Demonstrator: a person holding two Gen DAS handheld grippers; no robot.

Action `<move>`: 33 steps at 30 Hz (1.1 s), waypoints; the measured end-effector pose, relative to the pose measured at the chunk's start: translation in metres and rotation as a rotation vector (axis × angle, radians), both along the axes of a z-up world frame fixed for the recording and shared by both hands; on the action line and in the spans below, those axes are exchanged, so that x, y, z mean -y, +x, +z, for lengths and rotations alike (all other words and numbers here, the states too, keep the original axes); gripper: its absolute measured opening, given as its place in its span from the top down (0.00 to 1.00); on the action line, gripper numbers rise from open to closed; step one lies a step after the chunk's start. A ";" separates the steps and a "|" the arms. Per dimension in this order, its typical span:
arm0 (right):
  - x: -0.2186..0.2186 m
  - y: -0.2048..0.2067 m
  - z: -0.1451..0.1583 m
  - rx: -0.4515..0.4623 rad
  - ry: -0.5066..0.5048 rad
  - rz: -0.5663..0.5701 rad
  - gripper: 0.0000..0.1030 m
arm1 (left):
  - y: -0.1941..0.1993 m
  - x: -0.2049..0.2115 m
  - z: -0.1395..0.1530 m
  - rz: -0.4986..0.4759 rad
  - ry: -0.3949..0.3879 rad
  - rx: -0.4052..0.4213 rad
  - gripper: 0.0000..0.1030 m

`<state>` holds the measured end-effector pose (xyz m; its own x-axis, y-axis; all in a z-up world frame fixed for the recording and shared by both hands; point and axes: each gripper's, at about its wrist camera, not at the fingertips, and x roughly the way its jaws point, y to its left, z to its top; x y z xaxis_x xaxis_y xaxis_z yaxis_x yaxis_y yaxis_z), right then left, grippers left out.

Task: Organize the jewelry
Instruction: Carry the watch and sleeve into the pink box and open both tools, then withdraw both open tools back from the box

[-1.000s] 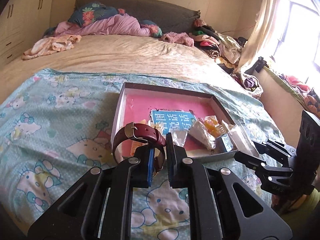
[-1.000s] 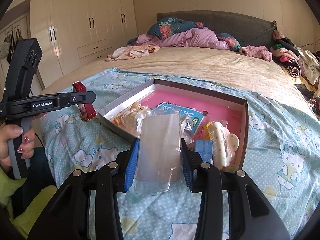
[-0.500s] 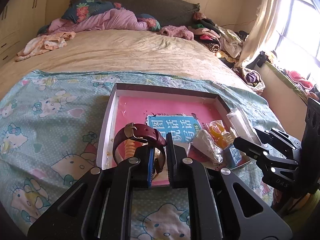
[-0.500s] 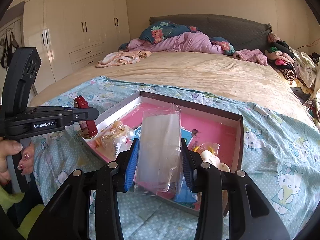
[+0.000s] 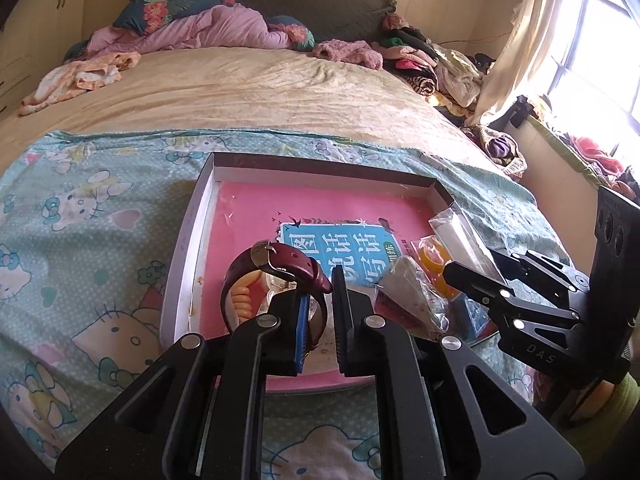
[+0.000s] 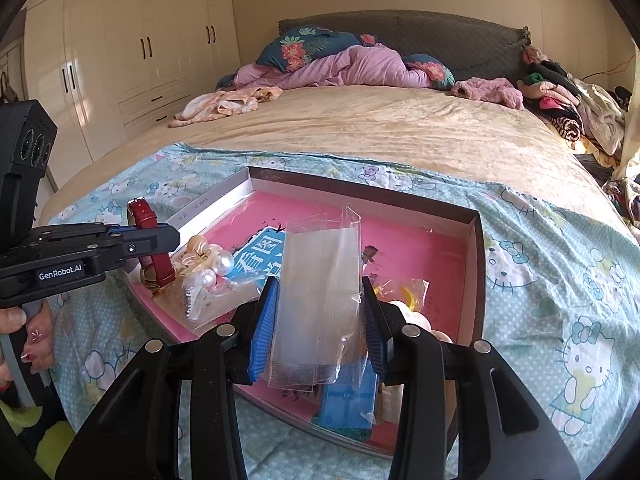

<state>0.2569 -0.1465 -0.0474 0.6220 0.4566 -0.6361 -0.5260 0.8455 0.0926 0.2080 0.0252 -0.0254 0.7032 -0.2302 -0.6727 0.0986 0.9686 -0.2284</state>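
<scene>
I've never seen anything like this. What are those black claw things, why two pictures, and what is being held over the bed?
No robot here: a person holds a hand-operated gripper in each hand, each carrying a camera that looks along its jaws. One picture comes from the left gripper, the other from the right gripper, and each also shows the other from the side. The left one grips a dark red watch by its strap. The right one pinches a clear plastic bag. Both hover over a shallow box with a pink floor, lying on a cartoon-cat blanket. Inside the box lie a pearl hair clip and small packets.
</scene>
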 end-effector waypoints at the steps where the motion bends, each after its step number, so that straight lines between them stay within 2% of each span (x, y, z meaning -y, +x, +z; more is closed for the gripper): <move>1: 0.000 0.002 -0.002 -0.005 -0.003 -0.004 0.63 | 0.001 0.000 0.000 0.001 -0.002 -0.001 0.95; 9: 0.001 0.008 -0.011 -0.044 0.009 -0.028 0.59 | 0.002 0.000 -0.001 -0.001 -0.005 -0.003 0.95; 11: 0.003 0.007 -0.010 -0.044 0.018 -0.033 0.48 | 0.003 0.000 -0.001 -0.002 -0.009 -0.003 0.95; 18: 0.010 -0.003 -0.002 -0.026 0.048 -0.047 0.34 | 0.005 0.001 -0.003 -0.006 -0.009 -0.008 0.94; 19: 0.011 -0.006 0.000 -0.024 0.051 -0.049 0.32 | 0.005 0.001 -0.003 -0.006 -0.010 -0.008 0.87; 20: 0.012 -0.007 0.002 -0.021 0.054 -0.051 0.30 | 0.004 0.002 -0.003 -0.006 -0.009 -0.006 0.74; 22: 0.015 -0.011 0.005 -0.014 0.063 -0.057 0.27 | 0.003 0.003 -0.001 -0.006 -0.006 -0.004 0.65; 25: 0.021 -0.018 0.011 -0.002 0.071 -0.063 0.25 | 0.001 0.005 0.000 -0.009 -0.004 -0.008 0.63; 28: 0.026 -0.024 0.017 0.010 0.074 -0.064 0.24 | -0.003 0.005 0.002 -0.007 -0.010 -0.013 0.51; 33: 0.036 -0.031 0.026 0.028 0.084 -0.075 0.23 | -0.010 0.004 0.004 -0.005 -0.029 -0.045 0.40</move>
<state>0.2255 -0.1820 -0.0219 0.6734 0.4594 -0.5793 -0.4650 0.8723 0.1512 0.1977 0.0208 -0.0218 0.6712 -0.2536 -0.6966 0.0924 0.9610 -0.2608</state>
